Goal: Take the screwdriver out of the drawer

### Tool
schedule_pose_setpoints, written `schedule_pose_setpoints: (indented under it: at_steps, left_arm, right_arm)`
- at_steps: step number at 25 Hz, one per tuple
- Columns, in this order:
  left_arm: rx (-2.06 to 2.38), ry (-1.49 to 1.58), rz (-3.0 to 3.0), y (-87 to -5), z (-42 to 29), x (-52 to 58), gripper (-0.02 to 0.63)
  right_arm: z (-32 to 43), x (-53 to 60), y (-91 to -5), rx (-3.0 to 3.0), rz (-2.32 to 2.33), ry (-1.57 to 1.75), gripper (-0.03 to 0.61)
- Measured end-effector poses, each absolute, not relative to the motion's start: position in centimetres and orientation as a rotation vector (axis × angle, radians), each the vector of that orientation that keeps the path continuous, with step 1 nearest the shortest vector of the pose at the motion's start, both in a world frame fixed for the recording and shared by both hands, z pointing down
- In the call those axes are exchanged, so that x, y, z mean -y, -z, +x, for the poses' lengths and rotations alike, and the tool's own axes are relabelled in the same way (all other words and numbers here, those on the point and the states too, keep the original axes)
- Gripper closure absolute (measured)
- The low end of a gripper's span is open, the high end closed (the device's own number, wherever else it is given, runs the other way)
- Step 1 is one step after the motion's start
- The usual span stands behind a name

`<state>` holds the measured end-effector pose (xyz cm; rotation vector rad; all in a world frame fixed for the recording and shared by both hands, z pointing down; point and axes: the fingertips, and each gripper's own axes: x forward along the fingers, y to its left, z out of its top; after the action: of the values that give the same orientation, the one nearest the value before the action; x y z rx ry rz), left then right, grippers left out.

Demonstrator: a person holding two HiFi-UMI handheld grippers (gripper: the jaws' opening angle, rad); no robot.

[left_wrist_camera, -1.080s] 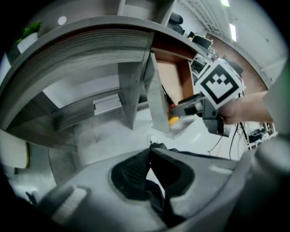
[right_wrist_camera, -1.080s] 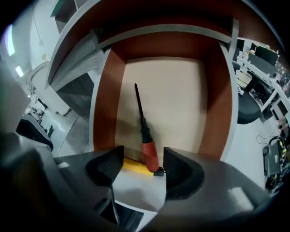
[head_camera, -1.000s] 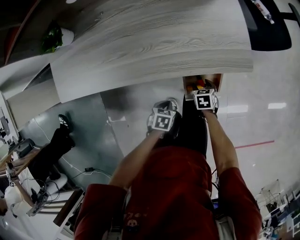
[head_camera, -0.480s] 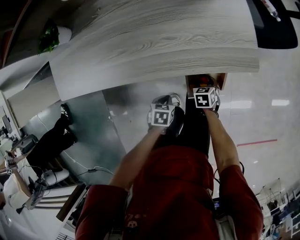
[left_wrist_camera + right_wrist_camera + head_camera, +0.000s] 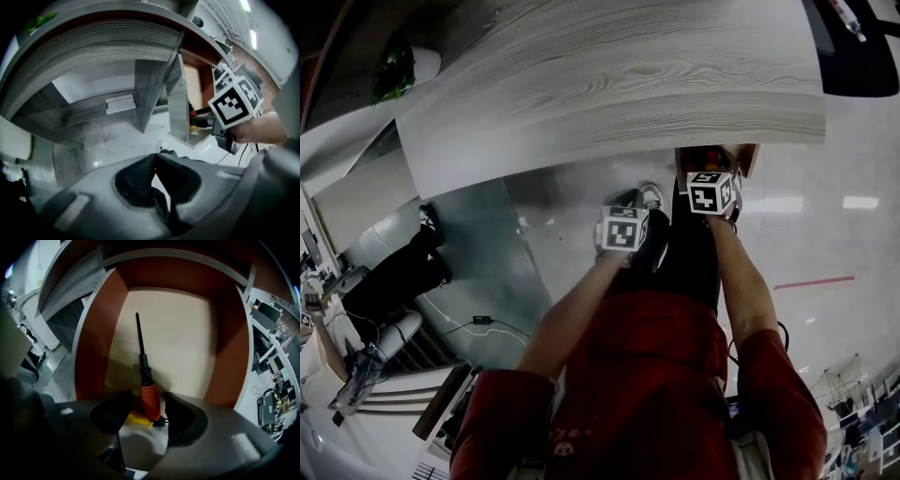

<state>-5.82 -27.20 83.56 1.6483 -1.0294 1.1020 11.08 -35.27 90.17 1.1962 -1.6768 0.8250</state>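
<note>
The screwdriver [image 5: 149,399], with an orange ribbed handle and a black shaft, lies on the cream floor of the open drawer [image 5: 96,333], tip pointing away. My right gripper [image 5: 146,397] points down into the drawer, one jaw on each side of the handle. The jaws are closing, with a gap still showing on the left side. In the head view the right gripper [image 5: 710,194] hangs over the drawer [image 5: 748,157] under the desk edge. My left gripper [image 5: 624,230] hovers beside it over the floor. Its jaws [image 5: 154,159] meet at the tips with nothing between them.
A small yellow object [image 5: 136,418] lies in the drawer by the handle. The wood-grain desk top [image 5: 609,84] overhangs the drawer, and a grey desk panel [image 5: 152,89] stands left of it. Cables [image 5: 478,323] and dark gear [image 5: 394,281] lie on the floor to the left.
The right gripper stays over the drawer. The left gripper has shifted slightly beside it, and the view has tilted a little.
</note>
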Motion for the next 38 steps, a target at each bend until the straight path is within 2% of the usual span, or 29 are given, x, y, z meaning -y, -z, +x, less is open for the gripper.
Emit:
schedule_pose_setpoints:
  at_steps: [5, 9, 27, 38]
  left_arm:
    - [1.058, -1.093, 1.636, -83.5, -6.5, 27.7, 0.615]
    - [1.07, -1.072, 1.623, -83.6, -6.4, 28.3, 0.615]
    - [1.07, -1.04, 1.635, -83.4, -6.2, 27.9, 0.615]
    - [1.11, -0.983, 1.671, -81.2, -8.2, 25.9, 0.615]
  right_arm:
    - [11.2, 35.1, -90.1, 1.66, 1.177, -0.8, 0.367]
    - [10.4, 34.9, -90.2, 1.651, 1.143, -0.735, 0.479]
    - [10.2, 34.1, -89.3, 1.667, 1.018, -0.751, 0.483]
    - [9.8, 30.5, -84.7, 1.64, 1.0, -0.789, 0.483]
